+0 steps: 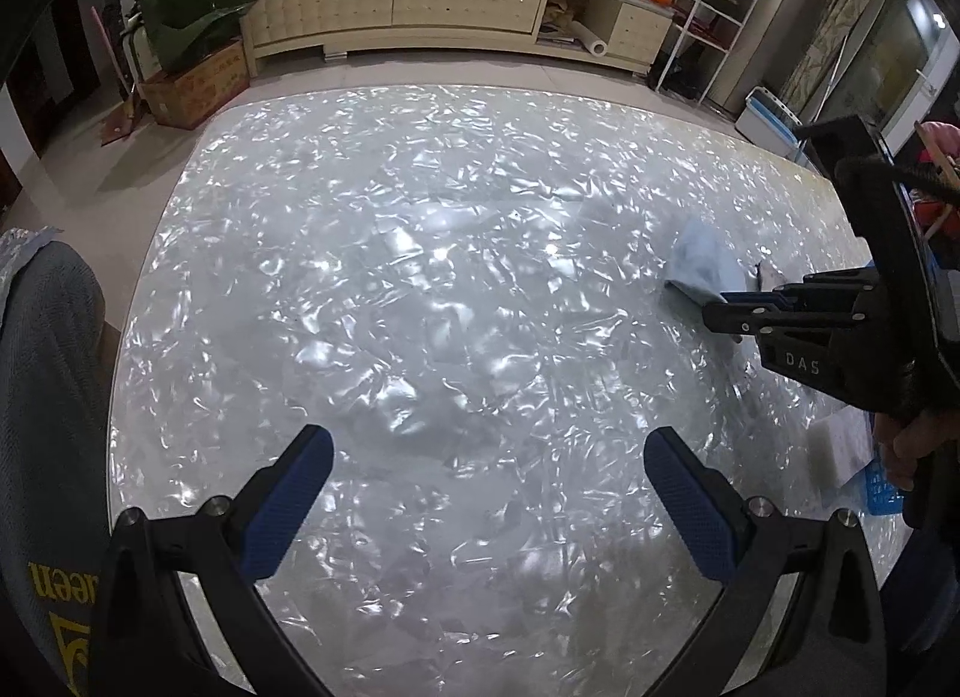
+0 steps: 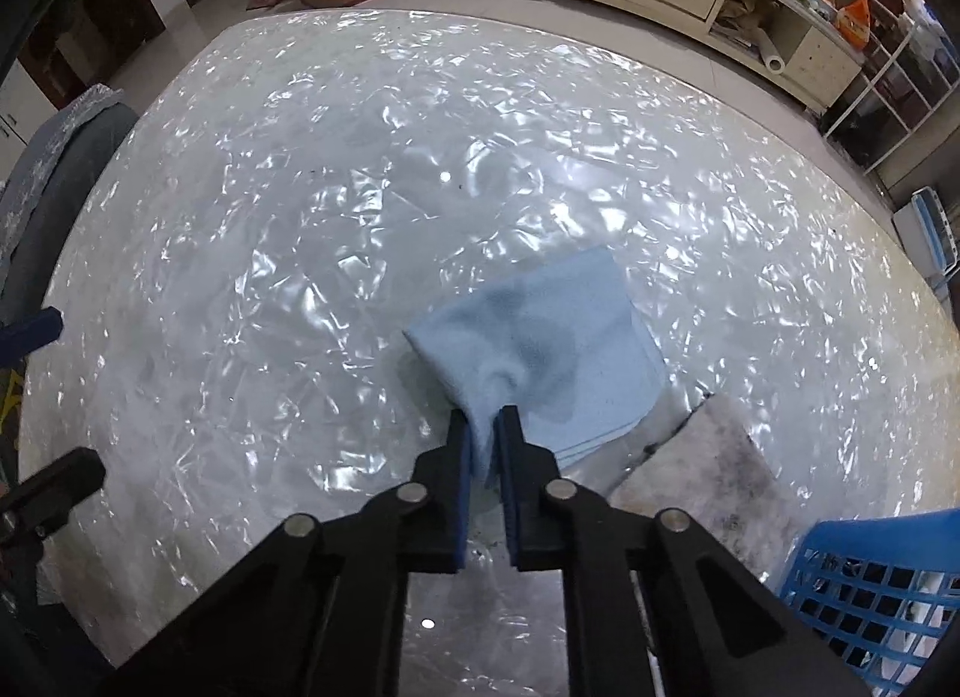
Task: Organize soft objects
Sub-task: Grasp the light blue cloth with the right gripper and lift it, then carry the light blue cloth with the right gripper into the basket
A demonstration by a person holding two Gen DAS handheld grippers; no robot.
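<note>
Across the pearly worktop [image 1: 420, 277] broad bare surface runs to its far curved edge. Near the right edge lies a blue cloth [image 2: 540, 337], beside a grey pad [image 2: 708, 457] and blue basket [image 2: 870, 565]. Left hand-held gripper [image 1: 486, 457] hovers with jaws spread wide, empty; right hand-held gripper [image 2: 480, 427] has pinched the cloth's near corner.

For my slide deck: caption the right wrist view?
Right gripper jaws pinch a blue cloth on the shiny table, basket nearby.
</note>
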